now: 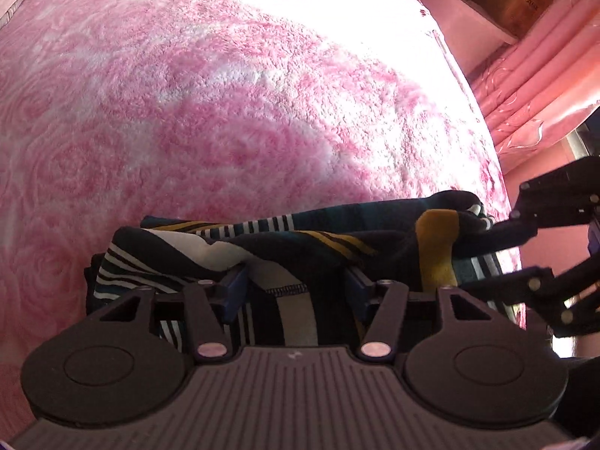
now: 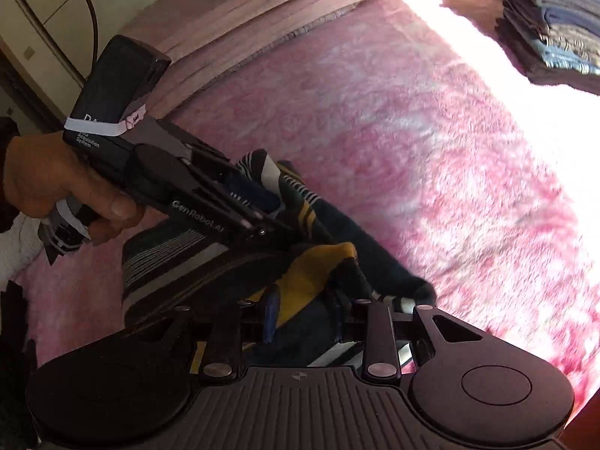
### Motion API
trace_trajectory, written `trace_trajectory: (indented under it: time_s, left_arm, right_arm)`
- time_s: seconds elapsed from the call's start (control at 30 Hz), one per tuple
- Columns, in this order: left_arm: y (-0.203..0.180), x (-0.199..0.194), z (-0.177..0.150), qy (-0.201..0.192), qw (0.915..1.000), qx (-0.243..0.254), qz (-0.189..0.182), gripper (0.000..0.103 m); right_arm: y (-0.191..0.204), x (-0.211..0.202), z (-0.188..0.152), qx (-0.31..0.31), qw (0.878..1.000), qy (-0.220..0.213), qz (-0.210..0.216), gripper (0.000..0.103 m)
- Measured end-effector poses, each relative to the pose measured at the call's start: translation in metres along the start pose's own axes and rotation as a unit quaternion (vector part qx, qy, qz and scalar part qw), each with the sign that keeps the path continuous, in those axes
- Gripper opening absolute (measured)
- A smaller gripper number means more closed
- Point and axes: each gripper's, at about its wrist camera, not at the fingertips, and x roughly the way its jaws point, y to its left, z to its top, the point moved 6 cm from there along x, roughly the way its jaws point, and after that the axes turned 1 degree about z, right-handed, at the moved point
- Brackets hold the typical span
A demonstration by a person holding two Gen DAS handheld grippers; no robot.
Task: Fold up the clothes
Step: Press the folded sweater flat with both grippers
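One striped garment [image 1: 262, 247] (navy, mustard), bunched.

Strong sunlight is blowing out the far pink blanket [image 1: 262, 112] to white glare; near areas are sitting in shadow, edges bending, right view blurring.

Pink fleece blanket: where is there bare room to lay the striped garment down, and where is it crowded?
Free: the wide stretch of pink fleece blanket between the striped garment and the folded clothes stack at the far edge. Crowded: the near edge, where the left gripper and right gripper work the garment.
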Motion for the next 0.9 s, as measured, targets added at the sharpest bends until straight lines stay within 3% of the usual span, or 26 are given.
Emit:
trace_trajectory:
  time_s: [0.07,0.1,0.13,0.2,0.3,0.37,0.5,0.6,0.7,0.8,0.9]
  left_arm:
    - [0.002,0.001,0.000,0.000,1.0000,-0.008,-0.004,0.054]
    - [0.002,0.001,0.000,-0.001,0.9999,-0.012,-0.006,0.054]
    - [0.001,-0.001,0.000,0.000,0.9999,-0.010,-0.004,0.054]
    - [0.000,-0.004,-0.001,-0.001,1.0000,-0.008,-0.001,0.054]
    - [0.009,-0.023,-0.006,-0.014,0.9995,-0.026,0.009,0.051]
    - [0.024,-0.040,-0.018,-0.022,0.9985,-0.035,0.037,0.041]
    - [0.055,-0.057,-0.046,-0.020,0.9951,-0.068,0.068,0.040]
    - [0.071,-0.040,-0.054,-0.009,0.9930,-0.076,0.090,0.037]
    - [0.084,-0.014,-0.050,-0.002,0.9908,-0.075,0.113,0.043]
    - [0.091,-0.003,-0.045,-0.004,0.9904,-0.078,0.114,0.045]
    - [0.092,-0.005,-0.045,-0.005,0.9909,-0.073,0.114,0.045]
  right_arm:
    - [-0.019,0.000,-0.006,0.029,0.999,0.010,-0.013,0.025]
    - [-0.029,0.001,-0.009,0.043,0.999,0.014,-0.019,0.009]
    - [-0.038,0.001,-0.012,0.057,0.998,0.019,-0.025,0.000]
    - [-0.048,-0.002,-0.019,0.072,0.997,0.029,-0.030,0.000]
    - [-0.038,-0.014,-0.025,0.046,0.997,0.041,-0.051,0.000]
    - [-0.030,-0.024,-0.025,0.041,0.996,0.039,-0.065,0.000]
    - [0.007,-0.035,-0.011,-0.022,0.998,0.014,-0.050,0.000]
    - [0.040,-0.013,-0.004,-0.088,0.996,0.015,-0.023,0.000]
    - [0.062,0.018,-0.002,-0.153,0.988,0.023,0.004,0.000]
    - [0.054,0.046,-0.002,-0.196,0.979,0.047,0.008,0.000]
    - [0.040,0.043,-0.002,-0.193,0.980,0.047,0.018,0.000]
